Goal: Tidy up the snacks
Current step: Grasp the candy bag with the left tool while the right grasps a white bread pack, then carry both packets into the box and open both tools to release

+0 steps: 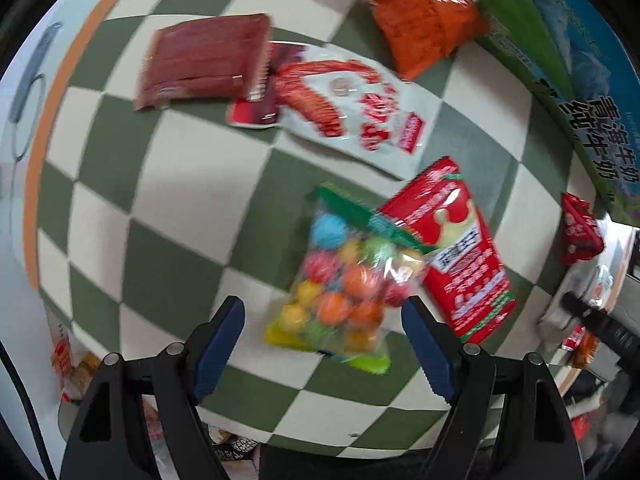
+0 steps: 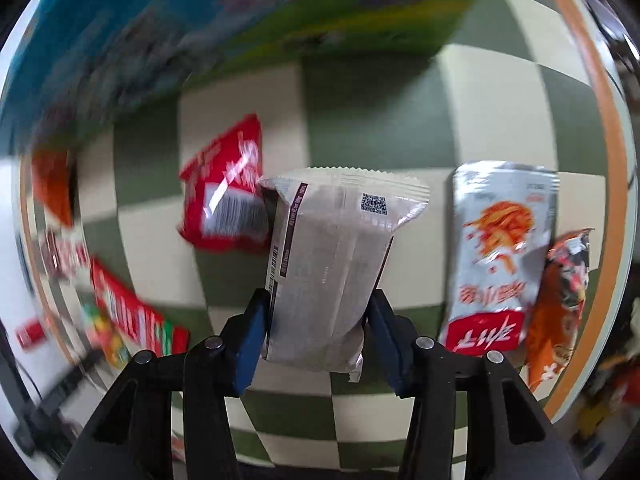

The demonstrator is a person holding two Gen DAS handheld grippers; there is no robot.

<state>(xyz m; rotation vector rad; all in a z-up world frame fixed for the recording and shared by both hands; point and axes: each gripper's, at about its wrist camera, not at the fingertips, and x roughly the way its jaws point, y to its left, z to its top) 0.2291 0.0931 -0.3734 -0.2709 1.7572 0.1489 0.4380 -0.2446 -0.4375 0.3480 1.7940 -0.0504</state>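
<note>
Crinkly plastic dominates: five snack packs lie in the left wrist view, on a table covered in a green-and-cream checked cloth with an orange rim. One clear candy bag of round, many-coloured balls with a green header sits at 12 o'clock from the left gripper, whose blue-padded fingers stand wide apart with nothing between them. Overlapping the bag at 2 o'clock is one glossy red flat packet; farther off lie one white packet with red strips printed on it, one dark maroon pouch and one puffy orange bag. One blue-and-green milk carton box borders the table at 2 o'clock. The right gripper has its fingers closed against both sides of one matte grey-white wrapped bar with crimped ends, held above the cloth. Beside it: one red barcoded packet at 10 o'clock, one silver noodle-print pouch and one orange-black bag at 2 o'clock. Surroundings are blurred.
</note>
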